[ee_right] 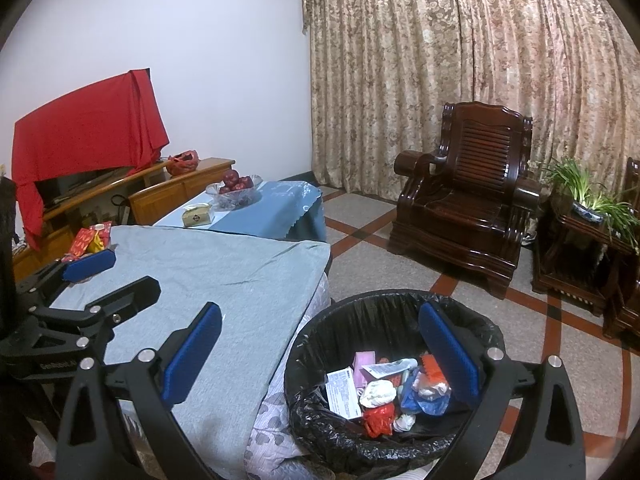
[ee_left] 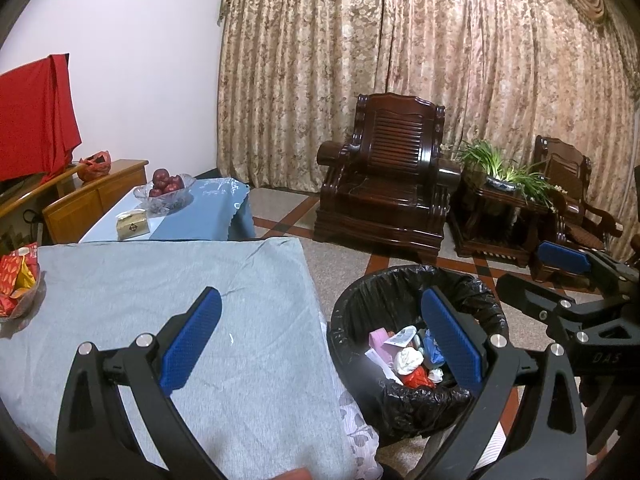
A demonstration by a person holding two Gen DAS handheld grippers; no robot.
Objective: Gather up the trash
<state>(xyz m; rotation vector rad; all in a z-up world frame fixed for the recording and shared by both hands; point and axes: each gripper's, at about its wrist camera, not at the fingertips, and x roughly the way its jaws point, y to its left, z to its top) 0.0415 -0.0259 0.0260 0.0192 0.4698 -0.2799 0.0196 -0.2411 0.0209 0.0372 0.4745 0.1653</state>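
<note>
Both grippers hang empty with fingers spread wide: the left gripper (ee_left: pixel 320 344) over the edge of the grey-covered bench (ee_left: pixel 160 288), the right gripper (ee_right: pixel 320 354) beside it. The trash (ee_right: pixel 384 392) lies in the black-lined bin (ee_right: pixel 320 336) on the floor just beside the bench.

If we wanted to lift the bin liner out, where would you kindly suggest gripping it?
Probably the bin liner at its near rim, where the black plastic bunches into loose folds over the edge. Come from above and pinch one fold; the rest is stretched smoother.
</note>
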